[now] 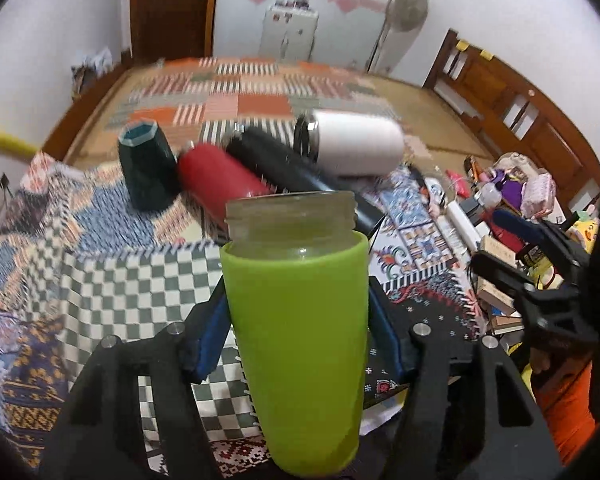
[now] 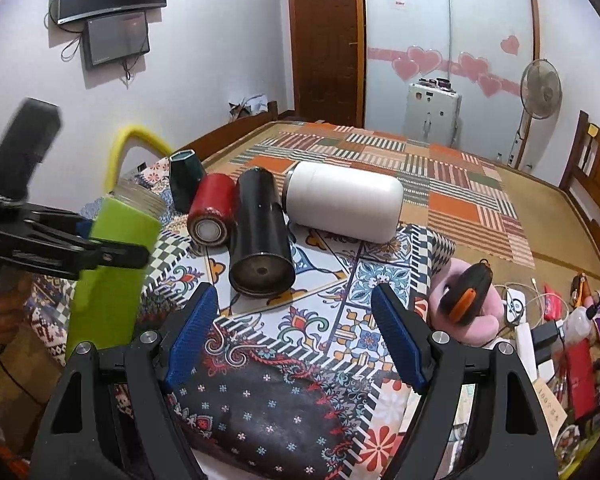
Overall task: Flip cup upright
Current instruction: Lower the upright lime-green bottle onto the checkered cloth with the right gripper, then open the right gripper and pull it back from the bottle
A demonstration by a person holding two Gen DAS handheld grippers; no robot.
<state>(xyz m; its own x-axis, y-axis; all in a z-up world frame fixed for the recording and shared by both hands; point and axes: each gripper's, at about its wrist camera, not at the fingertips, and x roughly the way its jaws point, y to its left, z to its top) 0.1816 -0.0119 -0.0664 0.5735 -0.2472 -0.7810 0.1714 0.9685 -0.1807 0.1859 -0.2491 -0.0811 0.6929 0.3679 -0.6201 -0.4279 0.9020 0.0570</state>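
My left gripper (image 1: 296,312) is shut on a lime green cup (image 1: 296,344) with a clear threaded rim, holding it upright with the mouth up. The same green cup (image 2: 112,256) shows at the left of the right wrist view, clamped by the left gripper (image 2: 108,252). My right gripper (image 2: 294,320) is open and empty above the patterned cloth, just in front of a black cup (image 2: 258,228) lying on its side. A red cup (image 2: 212,212) and a white cup (image 2: 344,200) also lie on their sides. A dark green cup (image 2: 185,182) stands mouth down.
The cups rest on a patchwork cloth (image 2: 284,344) over a table. A pink object with a black and orange device (image 2: 466,298) lies at the right, beside clutter (image 2: 548,332). A yellow chair back (image 2: 130,148) stands at the left. A bed (image 2: 420,168) lies behind.
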